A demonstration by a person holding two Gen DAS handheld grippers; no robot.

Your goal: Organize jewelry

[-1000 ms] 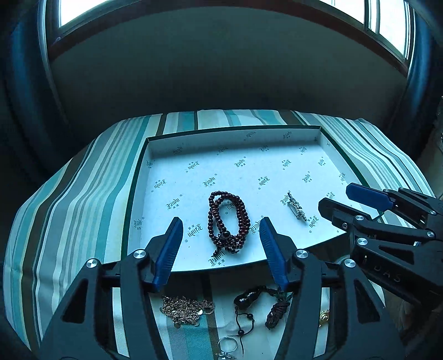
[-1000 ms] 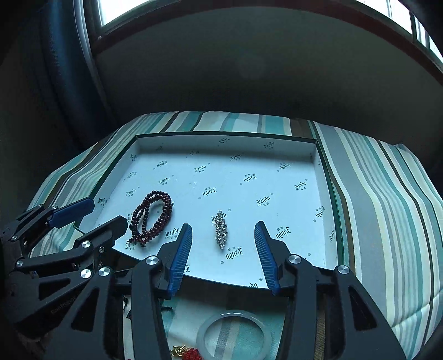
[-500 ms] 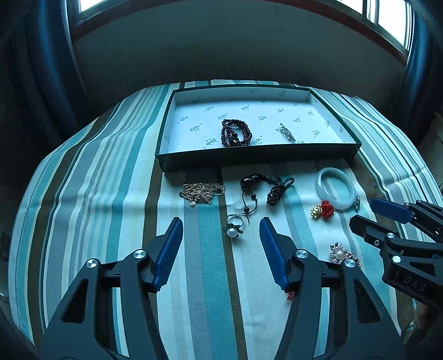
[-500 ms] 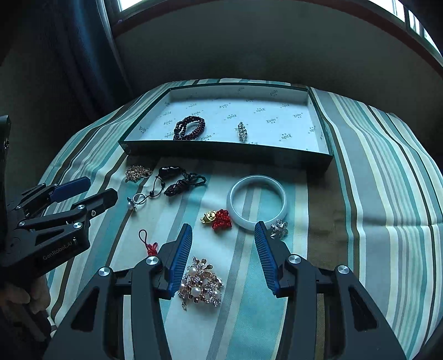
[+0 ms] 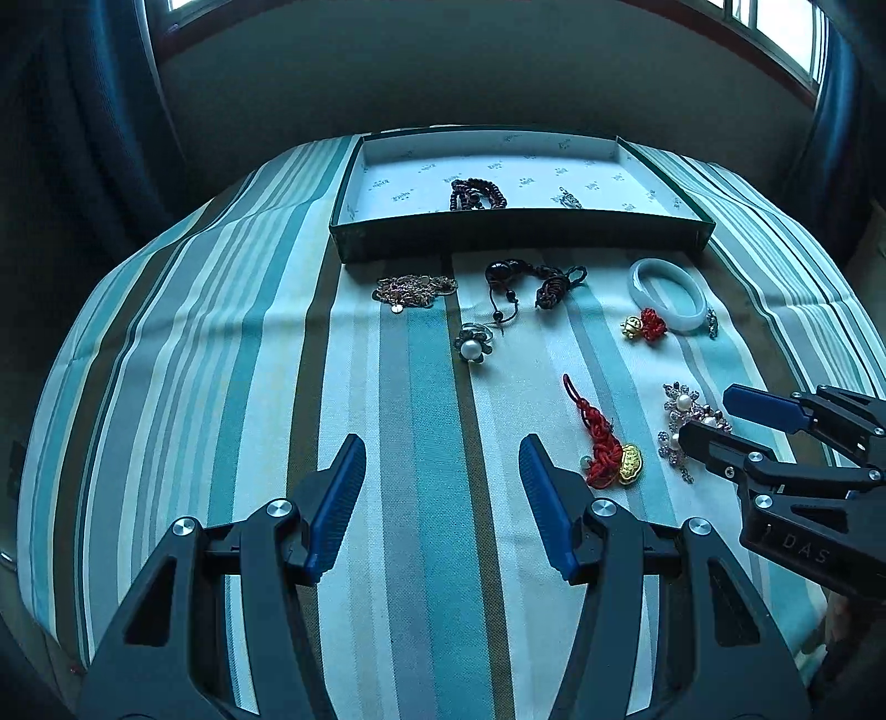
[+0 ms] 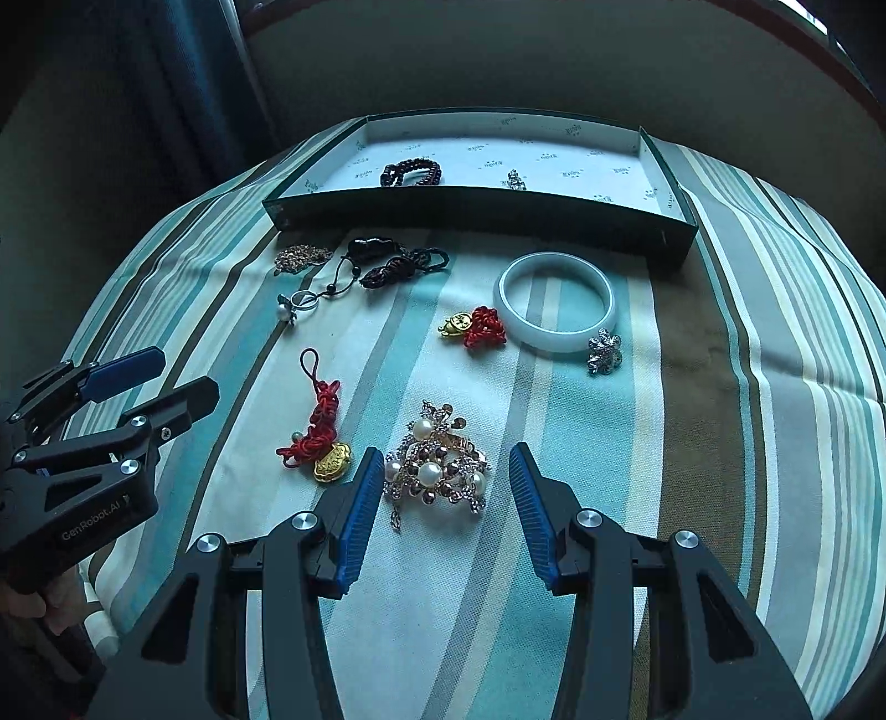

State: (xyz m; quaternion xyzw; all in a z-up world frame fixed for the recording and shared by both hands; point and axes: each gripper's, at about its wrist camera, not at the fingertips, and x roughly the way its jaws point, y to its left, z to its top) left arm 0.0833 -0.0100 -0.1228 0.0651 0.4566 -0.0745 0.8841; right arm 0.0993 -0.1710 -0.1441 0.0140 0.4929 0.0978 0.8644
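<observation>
Striped cloth covers table, window behind.

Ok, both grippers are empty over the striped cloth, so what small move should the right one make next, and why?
Probably lower the right gripper a little and close on the gold and pearl flower brooch. Its open jaws already frame that brooch, nothing is held, and the green tray holds only two pieces so far.
</observation>
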